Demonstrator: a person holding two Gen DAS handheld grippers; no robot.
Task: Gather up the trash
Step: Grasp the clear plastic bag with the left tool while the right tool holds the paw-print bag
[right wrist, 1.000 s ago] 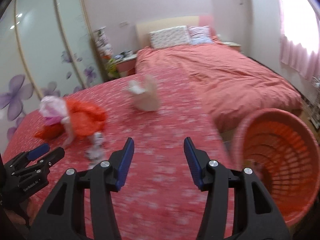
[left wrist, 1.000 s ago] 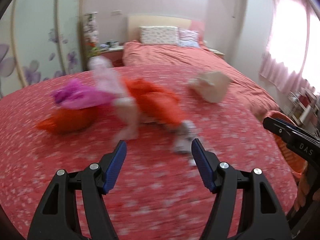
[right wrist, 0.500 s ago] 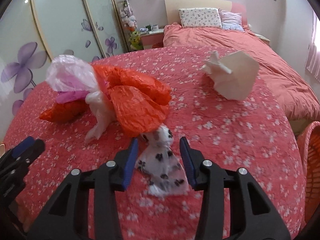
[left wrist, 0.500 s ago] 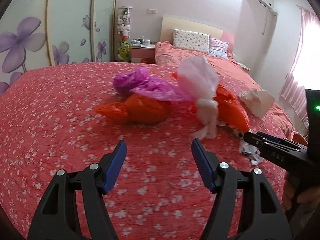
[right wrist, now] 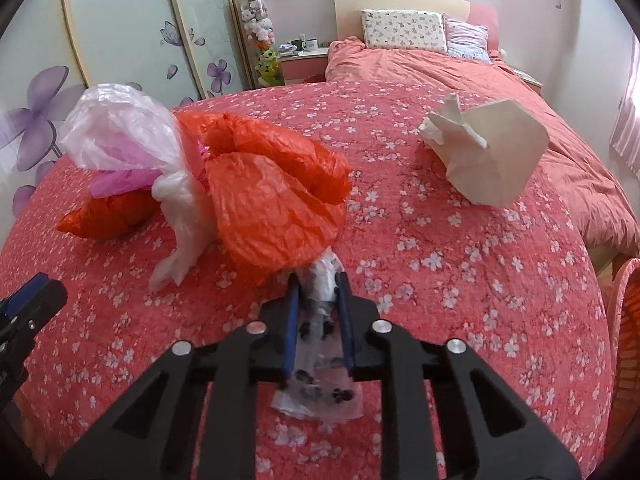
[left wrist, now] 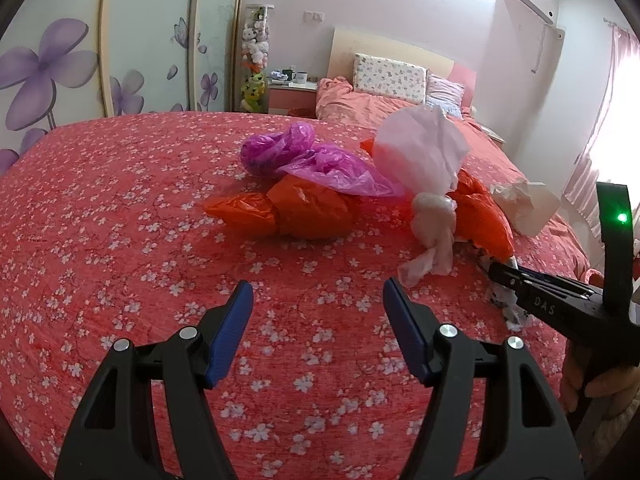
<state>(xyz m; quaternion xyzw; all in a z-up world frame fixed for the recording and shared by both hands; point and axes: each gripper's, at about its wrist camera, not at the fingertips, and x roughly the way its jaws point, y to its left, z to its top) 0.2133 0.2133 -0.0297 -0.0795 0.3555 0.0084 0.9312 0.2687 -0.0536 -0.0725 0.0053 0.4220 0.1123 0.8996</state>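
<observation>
My right gripper is shut on a clear wrapper with black paw prints lying on the red flowered bedspread, right in front of a big orange plastic bag. A pale pink bag, a magenta bag and a second orange bag lie bunched beside it. A crumpled white paper bag lies further right. My left gripper is open and empty above the bedspread, short of the pile. The right gripper also shows in the left wrist view.
An orange mesh basket stands off the bed's right edge. A second bed with pillows, a nightstand and wardrobe doors with purple flowers lie beyond.
My right gripper has moved forward and closed on the paw-print wrapper. My left gripper has barely moved and stays open.
</observation>
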